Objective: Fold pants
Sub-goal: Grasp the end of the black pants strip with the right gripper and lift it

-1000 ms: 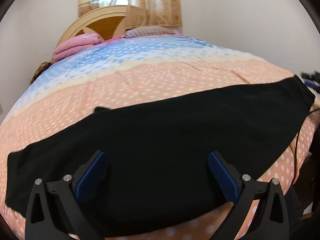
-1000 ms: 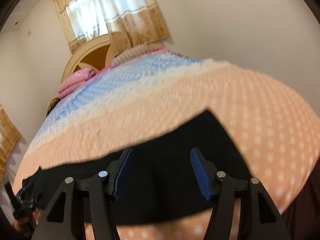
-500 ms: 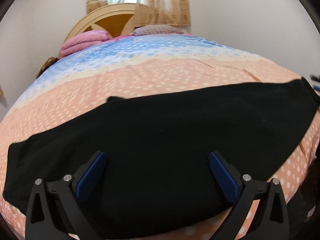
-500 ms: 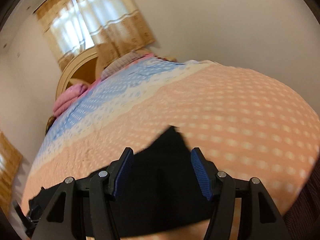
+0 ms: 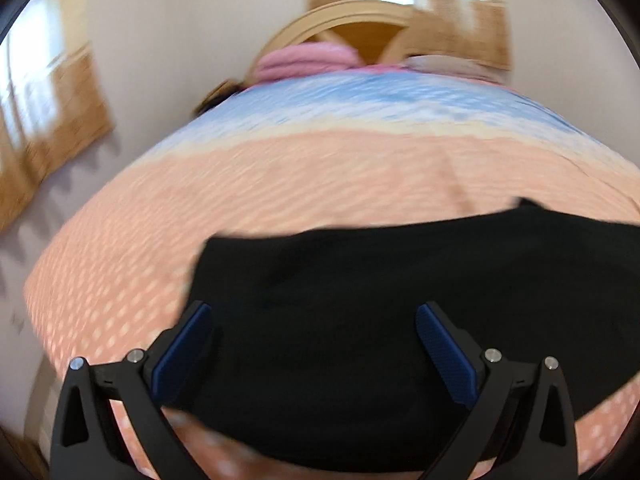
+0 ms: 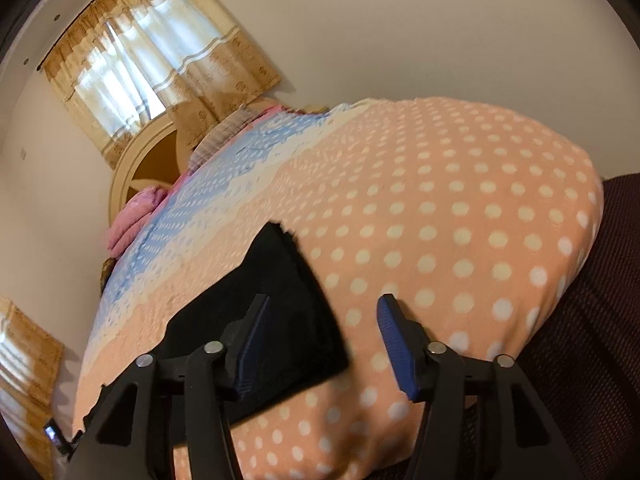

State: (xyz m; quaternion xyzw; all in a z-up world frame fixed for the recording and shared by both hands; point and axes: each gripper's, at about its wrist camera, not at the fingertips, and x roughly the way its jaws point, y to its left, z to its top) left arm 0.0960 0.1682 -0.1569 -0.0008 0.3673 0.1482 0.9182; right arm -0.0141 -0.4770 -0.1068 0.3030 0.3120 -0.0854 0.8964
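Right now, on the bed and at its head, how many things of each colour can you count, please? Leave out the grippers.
Black: 1, the pants
Pink: 1, the folded blanket
Peach, cream and blue dotted: 1, the bedspread
Pale striped: 1, the pillow
Wood-coloured: 1, the headboard
Total: 5

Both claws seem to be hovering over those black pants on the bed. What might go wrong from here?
The right claw sits at the very end of the pants, half over the dotted blanket; its jaws have just been closing with nothing clamped, so it might pinch blanket too. The left claw, open over the pants, might catch only one layer, leaving a crooked fold.
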